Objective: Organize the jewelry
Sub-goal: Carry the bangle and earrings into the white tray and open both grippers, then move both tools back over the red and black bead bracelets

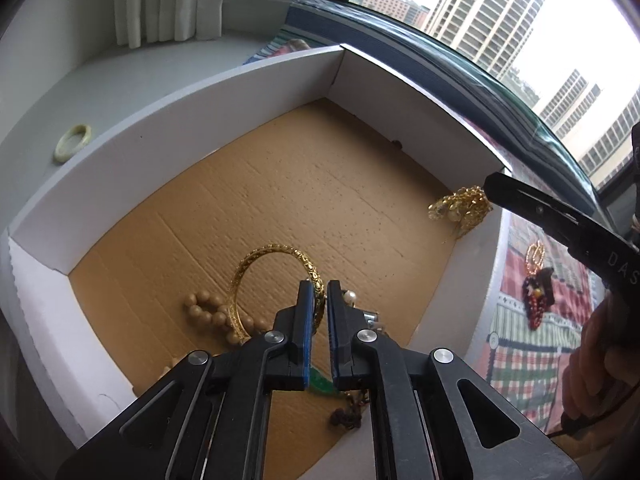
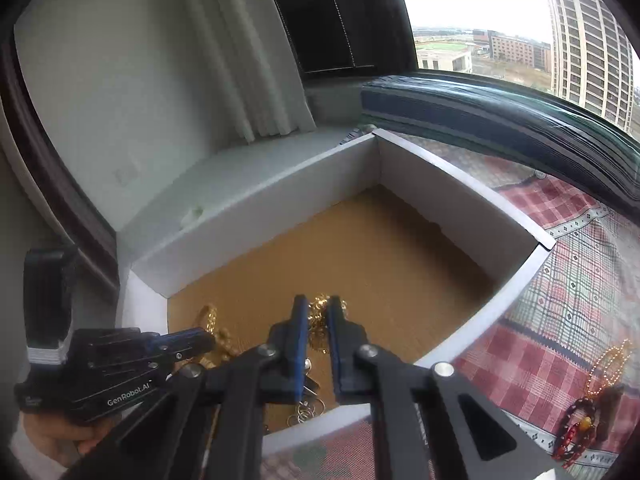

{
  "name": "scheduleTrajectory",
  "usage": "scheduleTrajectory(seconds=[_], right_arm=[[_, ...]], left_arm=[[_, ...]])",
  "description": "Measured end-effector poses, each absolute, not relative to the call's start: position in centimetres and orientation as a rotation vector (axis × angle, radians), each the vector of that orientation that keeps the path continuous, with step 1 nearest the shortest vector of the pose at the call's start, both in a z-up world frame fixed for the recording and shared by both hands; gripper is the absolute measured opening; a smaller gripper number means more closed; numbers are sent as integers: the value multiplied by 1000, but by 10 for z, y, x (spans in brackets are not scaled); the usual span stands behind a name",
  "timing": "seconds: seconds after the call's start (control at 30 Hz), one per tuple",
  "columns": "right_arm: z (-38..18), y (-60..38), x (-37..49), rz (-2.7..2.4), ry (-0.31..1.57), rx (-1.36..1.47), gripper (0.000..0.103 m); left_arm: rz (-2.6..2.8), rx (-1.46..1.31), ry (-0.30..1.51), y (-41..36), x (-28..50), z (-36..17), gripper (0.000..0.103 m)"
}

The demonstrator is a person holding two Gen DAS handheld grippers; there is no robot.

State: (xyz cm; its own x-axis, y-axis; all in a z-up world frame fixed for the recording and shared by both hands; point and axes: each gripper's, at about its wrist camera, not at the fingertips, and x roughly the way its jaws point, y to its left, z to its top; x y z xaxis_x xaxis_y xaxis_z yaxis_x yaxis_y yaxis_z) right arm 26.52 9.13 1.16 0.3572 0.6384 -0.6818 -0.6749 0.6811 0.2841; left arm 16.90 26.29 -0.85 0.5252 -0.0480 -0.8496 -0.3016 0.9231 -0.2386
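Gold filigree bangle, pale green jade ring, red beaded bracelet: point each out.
Gold filigree bangle [image 1: 267, 251]: left wrist view, on its upper arc inside the box.
Pale green jade ring [image 1: 64, 148]: left wrist view, on its band, on the sill.
Red beaded bracelet [image 2: 568, 432]: right wrist view, on its left bead loop.

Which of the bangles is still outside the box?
The pale green jade-like bangle, lying flat on the white ledge left of the box. The gold bangle is over the box floor, clamped in the left gripper.

Your left tongs [image 1: 319, 284] are pointing steeply downward, jaws nearly together around a gold bangle [image 1: 276, 280]. Your right tongs [image 2: 319, 304] are angling down too, pinching a gold chain cluster [image 2: 318, 318]. Your hands are gripping both handles.
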Motion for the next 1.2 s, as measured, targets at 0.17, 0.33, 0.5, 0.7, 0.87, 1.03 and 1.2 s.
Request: scheduleTrajectory(seconds=[0.17,0.33,0.5,0.7,0.87,1.03,1.2], right_arm=[[11,93,275,780,837,-21,57],[20,65,248,734,754,-70,62],[1,28,212,677,774,-101,68],[-42,-28,156,586,799,-124,78],[-81,-97,125,453,833,-106,78],[-114,-173,100,279,864,-48,78],[-140,-221,84,157,878,20,78]], left_arm=[[172,-404,957,264,158,-4,61],[143,-372,880,245,128,13,71],[80,-281,818,196,92,23,81],[-65,-206,829,118,65,8,86],[-140,-194,863,62,59,-22,86],[-149,-124,895,18,61,-58,86],[-154,-58,908,-8,63,-77,86]])
